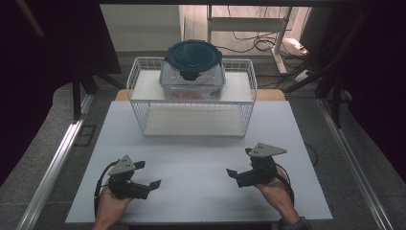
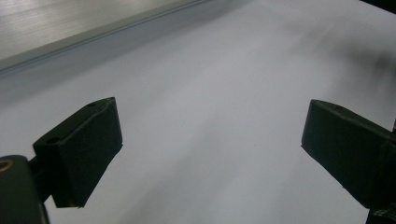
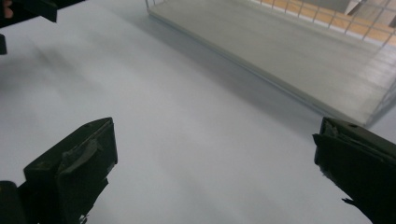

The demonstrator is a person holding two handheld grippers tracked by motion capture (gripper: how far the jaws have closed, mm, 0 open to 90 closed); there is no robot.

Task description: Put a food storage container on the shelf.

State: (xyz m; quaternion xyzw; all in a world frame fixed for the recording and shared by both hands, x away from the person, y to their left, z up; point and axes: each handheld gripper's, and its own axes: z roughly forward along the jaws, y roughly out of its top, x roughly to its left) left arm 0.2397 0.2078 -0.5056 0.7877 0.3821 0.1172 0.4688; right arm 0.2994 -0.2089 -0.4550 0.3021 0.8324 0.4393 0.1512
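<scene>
Two grippers are resting wide open on the white bench (image 1: 201, 191), holding nothing.

The left gripper (image 1: 147, 175) is sitting at the lower left of the high view and the right gripper (image 1: 239, 163) at the lower right, well apart, each held by a hand. At the upper centre, a clear container with a dark round lid (image 1: 193, 53) is standing on the upper shelf of a white wire rack (image 1: 191, 120).

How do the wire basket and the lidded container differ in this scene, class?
The wire basket is white, open mesh and rectangular; the lidded container has clear solid walls under a dark round lid. The basket stands on the table; the container sits on the basket's upper shelf. The basket is larger. Both lie beyond the two grippers.
</scene>
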